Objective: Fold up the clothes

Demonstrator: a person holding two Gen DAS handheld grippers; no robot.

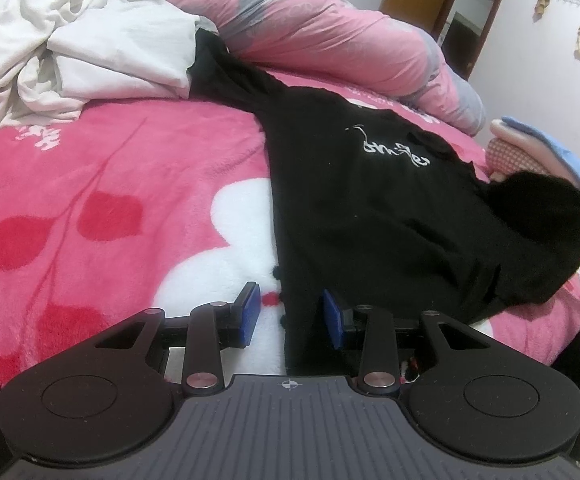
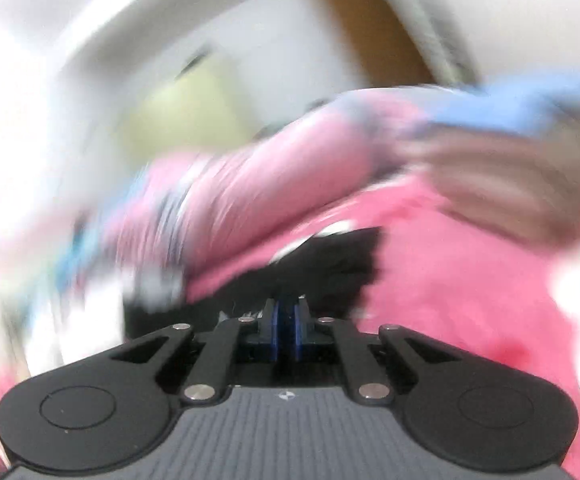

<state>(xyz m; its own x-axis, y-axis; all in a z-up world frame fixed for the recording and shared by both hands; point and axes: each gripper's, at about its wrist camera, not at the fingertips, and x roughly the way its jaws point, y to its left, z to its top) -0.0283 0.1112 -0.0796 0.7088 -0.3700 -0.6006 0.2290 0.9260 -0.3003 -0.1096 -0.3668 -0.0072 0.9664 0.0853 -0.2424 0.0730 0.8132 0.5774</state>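
A black shirt (image 1: 374, 208) with white script lies spread on the pink flowered blanket (image 1: 89, 200). My left gripper (image 1: 290, 312) is open, its blue pads on either side of the shirt's near left edge, low over the blanket. In the right wrist view, which is heavily blurred, my right gripper (image 2: 285, 320) is shut with black cloth (image 2: 330, 268) between and in front of its blue pads. The shirt's right side is lifted and bunched (image 1: 546, 216) at the right edge of the left wrist view.
A pile of white clothes (image 1: 73, 44) lies at the back left of the bed. A pink and grey quilt (image 1: 322, 28) runs along the back. Folded pink and blue items (image 1: 538, 148) sit at the right. A mirror and wall stand behind.
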